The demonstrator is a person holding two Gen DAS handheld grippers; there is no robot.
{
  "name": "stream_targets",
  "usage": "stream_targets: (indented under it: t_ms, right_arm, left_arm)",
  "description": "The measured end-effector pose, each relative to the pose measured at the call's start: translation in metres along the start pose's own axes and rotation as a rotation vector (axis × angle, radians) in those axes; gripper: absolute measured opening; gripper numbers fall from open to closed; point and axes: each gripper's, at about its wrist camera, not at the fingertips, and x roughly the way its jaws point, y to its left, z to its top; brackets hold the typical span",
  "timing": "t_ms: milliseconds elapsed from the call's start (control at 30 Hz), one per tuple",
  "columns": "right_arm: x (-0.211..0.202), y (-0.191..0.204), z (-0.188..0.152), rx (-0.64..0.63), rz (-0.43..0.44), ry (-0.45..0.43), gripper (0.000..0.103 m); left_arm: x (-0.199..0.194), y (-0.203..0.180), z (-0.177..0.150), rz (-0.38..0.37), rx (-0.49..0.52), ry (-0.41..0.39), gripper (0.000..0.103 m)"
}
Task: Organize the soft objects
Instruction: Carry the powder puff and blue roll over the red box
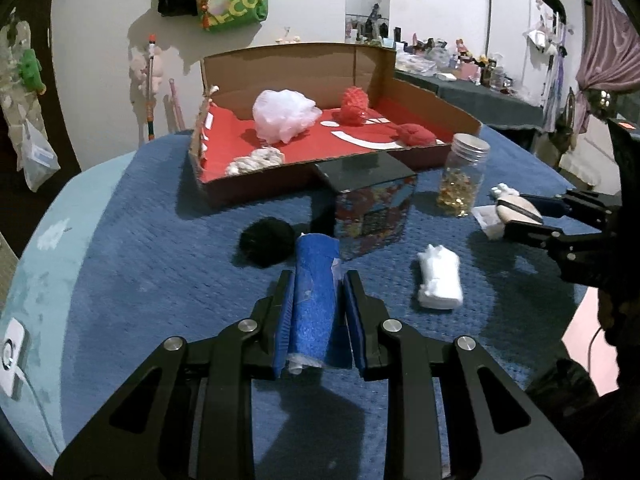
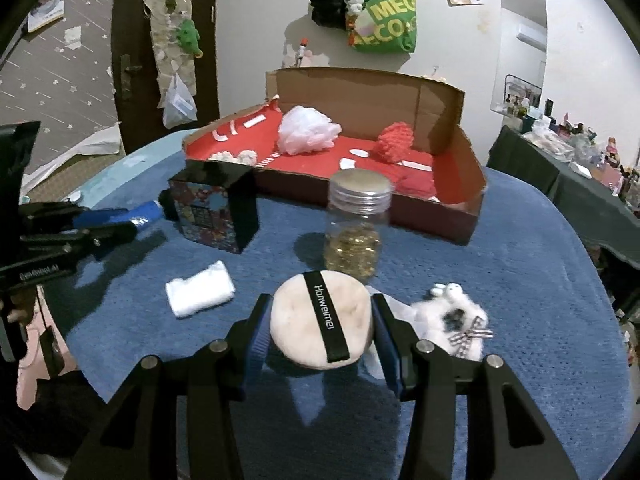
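My left gripper point(image 1: 318, 312) is shut on a rolled blue sponge cloth point(image 1: 314, 300) just above the blue table cover. My right gripper point(image 2: 320, 328) is shut on a round cream powder puff point(image 2: 322, 322) with a black strap; it also shows in the left wrist view point(image 1: 518, 208). A black pompom point(image 1: 266, 240) and a white cloth roll point(image 1: 438, 282) lie on the table. A white plush toy point(image 2: 454, 320) lies right of the puff. The red-lined cardboard box point(image 1: 440, 108) holds a white mesh pouf point(image 1: 284, 114), red knitted pieces point(image 1: 354, 106) and a cream rope knot point(image 1: 256, 160).
A dark patterned box point(image 1: 372, 208) stands in front of the cardboard box. A glass jar point(image 1: 464, 176) with a metal lid and gold pieces stands to its right. The table's pale edge point(image 1: 44, 248) curves at the left. Bags hang on the far wall.
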Motion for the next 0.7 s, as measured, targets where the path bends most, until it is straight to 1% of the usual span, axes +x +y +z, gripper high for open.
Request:
stream_targets:
  t_ms: [233,400,700]
  right_arm:
    - [0.007,-0.015,0.004,-0.011,-0.053,0.045,0.051]
    - [0.013,-0.027,0.009,-0.013,-0.086,0.067,0.051]
    - [0.022,-0.047,0.025,-0.013,-0.125,0.084,0.051]
  left_arm:
    - [0.007,0.006,0.013,0.023,0.054,0.014,0.023]
    - [0.016,0.010,0.024,0.021,0.078,0.029,0.023]
    - [0.031,0.019,0.044,0.003,0.088,0.047,0.023]
